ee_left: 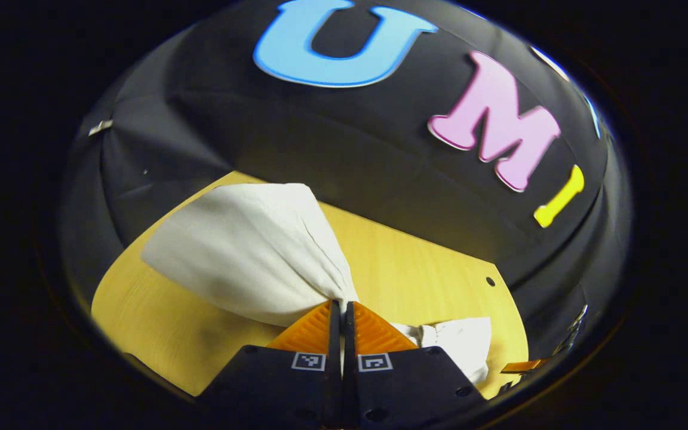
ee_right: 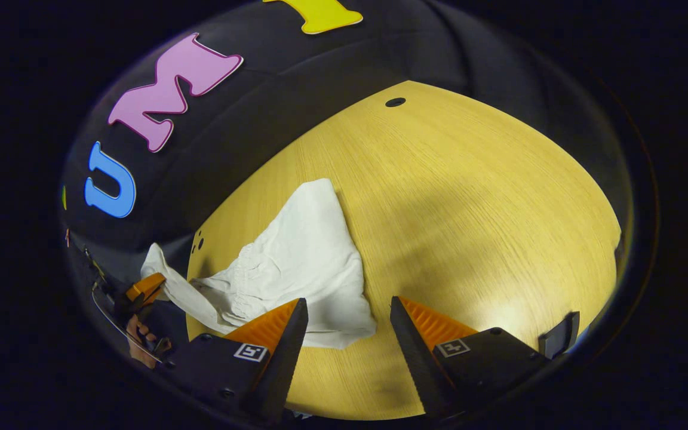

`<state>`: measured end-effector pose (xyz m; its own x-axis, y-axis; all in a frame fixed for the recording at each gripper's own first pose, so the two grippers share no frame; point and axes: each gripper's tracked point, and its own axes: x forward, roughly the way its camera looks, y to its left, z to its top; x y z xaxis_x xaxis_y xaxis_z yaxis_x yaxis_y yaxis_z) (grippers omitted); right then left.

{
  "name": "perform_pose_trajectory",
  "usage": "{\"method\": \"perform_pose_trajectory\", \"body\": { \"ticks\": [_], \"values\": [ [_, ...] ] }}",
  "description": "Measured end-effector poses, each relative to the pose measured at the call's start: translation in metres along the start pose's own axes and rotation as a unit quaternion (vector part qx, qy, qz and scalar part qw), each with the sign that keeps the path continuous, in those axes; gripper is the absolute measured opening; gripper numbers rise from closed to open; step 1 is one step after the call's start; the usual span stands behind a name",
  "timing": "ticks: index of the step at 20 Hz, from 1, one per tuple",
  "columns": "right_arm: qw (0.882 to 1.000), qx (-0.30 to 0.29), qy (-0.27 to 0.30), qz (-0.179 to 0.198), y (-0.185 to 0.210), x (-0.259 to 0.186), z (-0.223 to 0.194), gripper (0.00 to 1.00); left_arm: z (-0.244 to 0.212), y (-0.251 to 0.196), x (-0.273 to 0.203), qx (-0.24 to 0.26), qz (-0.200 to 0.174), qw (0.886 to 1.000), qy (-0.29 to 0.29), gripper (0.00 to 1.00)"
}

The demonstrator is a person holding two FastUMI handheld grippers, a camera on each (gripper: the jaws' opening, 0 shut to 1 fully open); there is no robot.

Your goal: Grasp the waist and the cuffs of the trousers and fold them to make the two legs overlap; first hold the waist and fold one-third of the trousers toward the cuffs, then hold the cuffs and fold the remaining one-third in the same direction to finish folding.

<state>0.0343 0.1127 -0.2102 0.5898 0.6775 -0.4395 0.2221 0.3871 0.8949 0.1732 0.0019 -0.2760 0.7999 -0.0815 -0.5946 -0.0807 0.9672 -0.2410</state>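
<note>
We have the left gripper (ee_left: 342, 310) clenched on a pinch of the white cotton trousers (ee_left: 248, 257), both fingers pressing a bunched fold that fans away toward 11 o'clock in the left gripper view, with a smaller flap of the same cloth lying at 4 o'clock beside the fingers. The trousers rest crumpled on the pale yellow wood-grain tabletop (ee_right: 469, 197); in the right gripper view they lie from 12 to 10 o'clock of the right gripper (ee_right: 347, 319), whose jaws stand wide apart over bare wood, just clear of the nearest hem. In that same view we see the left gripper (ee_right: 144, 286) at 9 o'clock, lifting a strand of cloth at the table's edge. We judge the step in hand to be securing the second grip before any fold, since the cloth is not yet spread flat. To do it well, we should bring the released right gripper down onto the near edge of the garment, take one clean layer of the gathered waistband rather than a wad, and then draw both grips apart evenly so the legs lie straight. Whether our left pinch holds a cuff or the waist, we cannot tell.
</note>
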Motion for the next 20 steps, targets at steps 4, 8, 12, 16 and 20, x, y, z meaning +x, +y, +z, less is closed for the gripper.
{"method": "perform_pose_trajectory", "body": {
  "ticks": [4,8,12,16,20],
  "values": [
    [1.0,0.011,-0.002,0.01,-0.007,-0.003,0.011,0.87,-0.019,-0.061,0.002,0.089,-0.029,0.996,0.013,0.06],
    [1.0,0.022,-0.004,0.011,-0.02,-0.008,0.021,0.86,-0.049,-0.113,0.01,0.187,-0.052,0.98,0.031,0.06],
    [1.0,0.006,0.003,0.008,-0.038,-0.011,0.028,0.86,-0.085,-0.15,0.023,0.279,-0.065,0.957,0.053,0.05],
    [1.0,-0.007,0.013,0.015,-0.046,-0.013,0.03,0.86,-0.125,-0.171,0.034,0.388,-0.06,0.917,0.067,0.05],
    [1.0,-0.009,0.022,0.019,-0.055,-0.011,0.033,0.86,-0.177,-0.186,0.04,0.451,-0.075,0.884,0.097,0.12]
  ]
}}
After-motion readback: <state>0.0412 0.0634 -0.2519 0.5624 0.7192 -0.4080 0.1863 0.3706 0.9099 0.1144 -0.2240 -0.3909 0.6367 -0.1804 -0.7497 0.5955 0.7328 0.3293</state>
